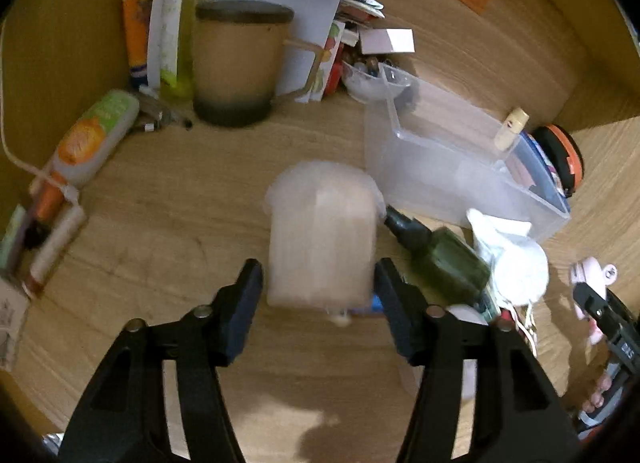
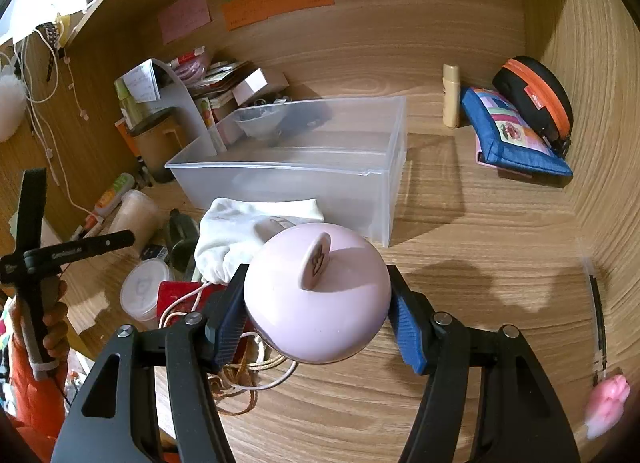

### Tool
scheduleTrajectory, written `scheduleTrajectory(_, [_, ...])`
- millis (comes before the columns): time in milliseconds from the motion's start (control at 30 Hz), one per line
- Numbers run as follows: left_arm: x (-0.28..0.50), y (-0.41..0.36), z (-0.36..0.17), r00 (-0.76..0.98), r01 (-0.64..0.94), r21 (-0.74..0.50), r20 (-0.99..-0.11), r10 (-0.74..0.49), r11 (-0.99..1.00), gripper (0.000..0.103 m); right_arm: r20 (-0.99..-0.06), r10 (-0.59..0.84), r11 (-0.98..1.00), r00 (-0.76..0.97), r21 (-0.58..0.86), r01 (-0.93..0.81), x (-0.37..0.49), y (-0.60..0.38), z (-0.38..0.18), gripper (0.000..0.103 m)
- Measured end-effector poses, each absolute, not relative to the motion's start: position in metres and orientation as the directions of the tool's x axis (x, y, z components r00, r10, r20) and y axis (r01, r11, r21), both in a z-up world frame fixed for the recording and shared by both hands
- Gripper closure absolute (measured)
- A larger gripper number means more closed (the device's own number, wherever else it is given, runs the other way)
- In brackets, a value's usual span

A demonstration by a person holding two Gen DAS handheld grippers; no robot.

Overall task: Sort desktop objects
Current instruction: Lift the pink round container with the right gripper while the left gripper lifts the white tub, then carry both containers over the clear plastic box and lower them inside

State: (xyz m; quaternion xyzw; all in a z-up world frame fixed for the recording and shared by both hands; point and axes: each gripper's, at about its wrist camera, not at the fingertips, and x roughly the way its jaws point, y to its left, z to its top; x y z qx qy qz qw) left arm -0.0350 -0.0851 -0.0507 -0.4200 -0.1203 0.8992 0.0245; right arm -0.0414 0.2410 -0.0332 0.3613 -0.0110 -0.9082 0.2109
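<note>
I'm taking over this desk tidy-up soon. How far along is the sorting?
Early. Done: nothing visibly sorted; the clear bin looks empty. In hand: the right tongs grip a pink round object; a translucent tub sits between the left tongs, contact unclear through blur. Left: the green bottle, white cloth pouch, cords and tubes lie loose on the desk.

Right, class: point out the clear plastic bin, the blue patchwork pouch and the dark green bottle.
clear plastic bin [image 2: 280, 187]: right wrist view, on its front wall.
blue patchwork pouch [image 2: 516, 131]: right wrist view, on its patterned face.
dark green bottle [image 1: 452, 263]: left wrist view, on its body.
</note>
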Motion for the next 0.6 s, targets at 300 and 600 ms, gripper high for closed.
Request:
scheduleTrajectory(300, [-0.086,-0.070,-0.064,-0.525,-0.019,-0.228,-0.826,0.203,-0.974,0.026,-0.664,-0.388,-0.911,-0.639,0.173,0.374,-0.049,0.243,-0.039,0.043])
scheduleTrajectory(600, [-0.097,-0.043,-0.066,-0.557,-0.050,-0.104,-0.823,0.114,-0.993,0.038,-0.662,-0.393,-0.909,-0.638,0.173,0.379,-0.054,0.243,-0.039,0.043])
